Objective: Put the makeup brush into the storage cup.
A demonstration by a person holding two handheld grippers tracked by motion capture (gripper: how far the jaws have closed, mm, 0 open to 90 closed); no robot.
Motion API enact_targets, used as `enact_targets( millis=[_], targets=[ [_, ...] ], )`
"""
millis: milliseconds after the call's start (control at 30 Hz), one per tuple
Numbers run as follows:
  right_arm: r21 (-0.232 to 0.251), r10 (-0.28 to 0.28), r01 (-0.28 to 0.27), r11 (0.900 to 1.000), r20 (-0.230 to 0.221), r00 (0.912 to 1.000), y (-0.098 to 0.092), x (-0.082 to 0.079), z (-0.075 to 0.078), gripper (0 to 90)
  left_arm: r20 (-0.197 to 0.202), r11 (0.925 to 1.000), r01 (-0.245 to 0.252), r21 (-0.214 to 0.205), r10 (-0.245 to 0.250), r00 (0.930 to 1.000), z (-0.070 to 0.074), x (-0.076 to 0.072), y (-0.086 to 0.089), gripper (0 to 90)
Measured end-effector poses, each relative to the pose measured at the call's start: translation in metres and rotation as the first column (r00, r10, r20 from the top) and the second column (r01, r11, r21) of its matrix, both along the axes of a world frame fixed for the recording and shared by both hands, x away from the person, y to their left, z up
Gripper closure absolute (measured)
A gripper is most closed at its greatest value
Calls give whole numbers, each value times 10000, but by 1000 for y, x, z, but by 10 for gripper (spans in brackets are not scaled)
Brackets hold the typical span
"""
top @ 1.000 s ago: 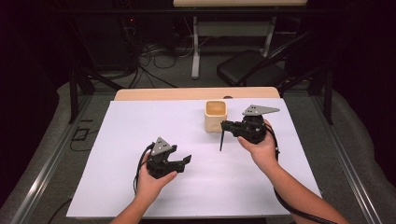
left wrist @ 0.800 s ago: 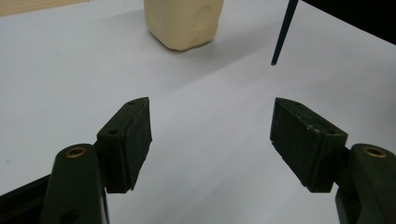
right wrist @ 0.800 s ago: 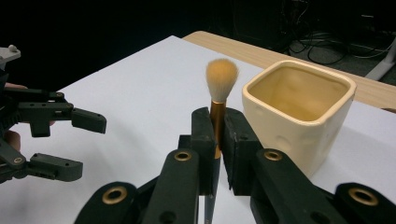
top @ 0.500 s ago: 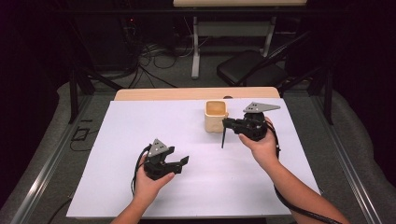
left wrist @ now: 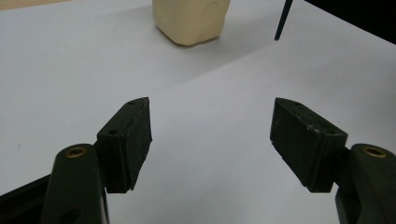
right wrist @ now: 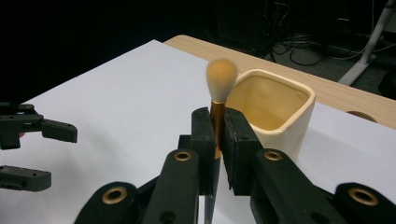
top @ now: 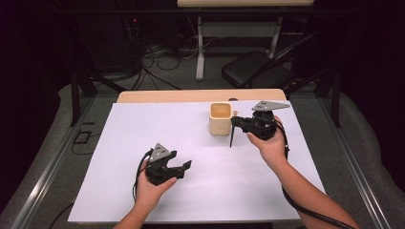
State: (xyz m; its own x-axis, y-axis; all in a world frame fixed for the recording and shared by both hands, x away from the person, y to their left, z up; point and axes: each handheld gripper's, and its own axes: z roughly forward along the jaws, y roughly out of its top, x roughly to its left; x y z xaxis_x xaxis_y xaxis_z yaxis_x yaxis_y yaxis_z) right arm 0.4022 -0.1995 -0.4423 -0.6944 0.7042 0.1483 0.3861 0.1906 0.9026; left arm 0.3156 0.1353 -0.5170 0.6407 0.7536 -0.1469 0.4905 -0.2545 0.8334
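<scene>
On my table (top: 119, 200) the cup (top: 221, 119) stands toward the far edge, a little right of the middle. Just right of the cup my right gripper (top: 235, 121) holds the brush (right wrist: 220, 93) upright between its jaws, bristles up beside the cup's rim and the handle's tip reaching down to the table in front of the cup. My left gripper (top: 185, 168) sits nearer to me and to the left, well apart from the cup, jaws facing it.

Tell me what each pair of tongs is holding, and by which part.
The right tongs are shut on the brush at its copper-coloured ferrule, bristles up, beside the cream cup. The left tongs are open, holding nothing.
</scene>
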Motion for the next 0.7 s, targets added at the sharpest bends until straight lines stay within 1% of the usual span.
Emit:
enact_targets(
  millis=[400, 500, 700],
  targets=[
    [-24, -198, 198, 9998, 74, 9998, -5, 3, 3, 835, 116, 9999, -134, -10, 134, 9998, 1, -3, 7, 295],
    [-38, -220, 220, 9997, 68, 9997, -6, 4, 4, 836, 126, 9996, -279, -1, 279, 9995, 1, -4, 13, 295],
    [-9, -261, 261, 9997, 96, 9996, -7, 5, 6, 836, 135, 9992, -407, 30, 407, 9991, 0, -7, 21, 295]
  ],
)
